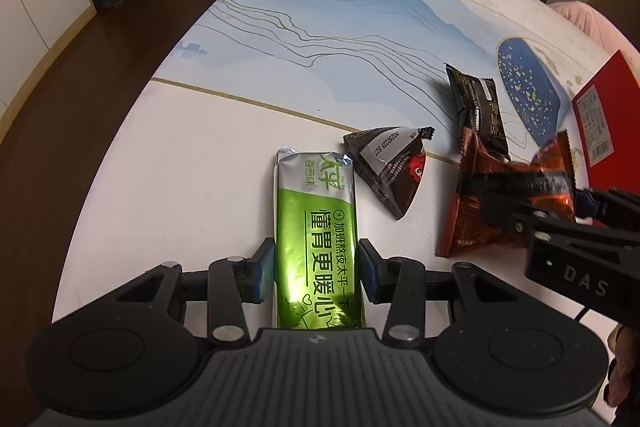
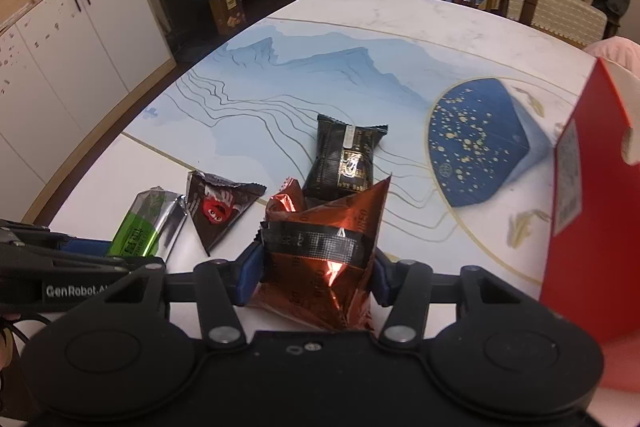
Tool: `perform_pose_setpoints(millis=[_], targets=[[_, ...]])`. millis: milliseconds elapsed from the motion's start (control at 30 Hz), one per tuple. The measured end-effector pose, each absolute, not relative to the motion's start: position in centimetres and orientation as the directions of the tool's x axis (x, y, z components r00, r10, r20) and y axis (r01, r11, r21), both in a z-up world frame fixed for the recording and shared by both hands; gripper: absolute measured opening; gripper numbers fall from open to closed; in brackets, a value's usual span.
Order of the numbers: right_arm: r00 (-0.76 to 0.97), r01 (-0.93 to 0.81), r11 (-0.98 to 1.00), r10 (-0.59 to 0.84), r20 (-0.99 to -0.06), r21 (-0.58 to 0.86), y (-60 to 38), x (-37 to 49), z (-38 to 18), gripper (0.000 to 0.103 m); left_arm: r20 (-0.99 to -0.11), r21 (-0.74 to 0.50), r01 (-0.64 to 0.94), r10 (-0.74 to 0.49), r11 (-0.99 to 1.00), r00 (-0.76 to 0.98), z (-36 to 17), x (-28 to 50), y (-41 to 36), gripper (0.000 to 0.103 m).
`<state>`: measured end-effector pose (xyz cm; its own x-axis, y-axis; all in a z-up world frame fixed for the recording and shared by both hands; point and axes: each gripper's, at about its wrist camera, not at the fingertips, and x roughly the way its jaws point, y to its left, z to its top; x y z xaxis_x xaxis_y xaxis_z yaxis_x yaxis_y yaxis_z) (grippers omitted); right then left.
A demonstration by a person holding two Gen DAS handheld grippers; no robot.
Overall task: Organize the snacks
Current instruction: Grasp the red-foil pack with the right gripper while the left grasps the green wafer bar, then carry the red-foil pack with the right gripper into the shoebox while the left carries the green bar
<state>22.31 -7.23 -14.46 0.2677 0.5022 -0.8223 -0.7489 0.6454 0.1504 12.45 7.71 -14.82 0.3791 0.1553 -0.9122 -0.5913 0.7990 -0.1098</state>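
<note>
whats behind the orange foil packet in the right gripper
A black and gold packet lies on the table right behind the orange foil packet, which covers its near end.

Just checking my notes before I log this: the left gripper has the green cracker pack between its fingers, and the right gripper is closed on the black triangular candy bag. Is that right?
Not quite. The right gripper is closed on the crumpled orange-red foil packet, as the right wrist view shows. The black triangular candy bag lies untouched on the table. The left gripper does have the green cracker pack between its fingers.
</note>
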Motion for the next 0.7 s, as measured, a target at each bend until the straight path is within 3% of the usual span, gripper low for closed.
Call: perform_pose_setpoints(millis=[700], targets=[[0.407, -0.646, 0.746, 0.517, -0.753, 0.163, -13.4, 18.2, -7.7, 0.047, -0.863, -0.223, -0.508, 0.074, 0.832, 0.5, -8.9, 9.0, 6.5, 0.042]])
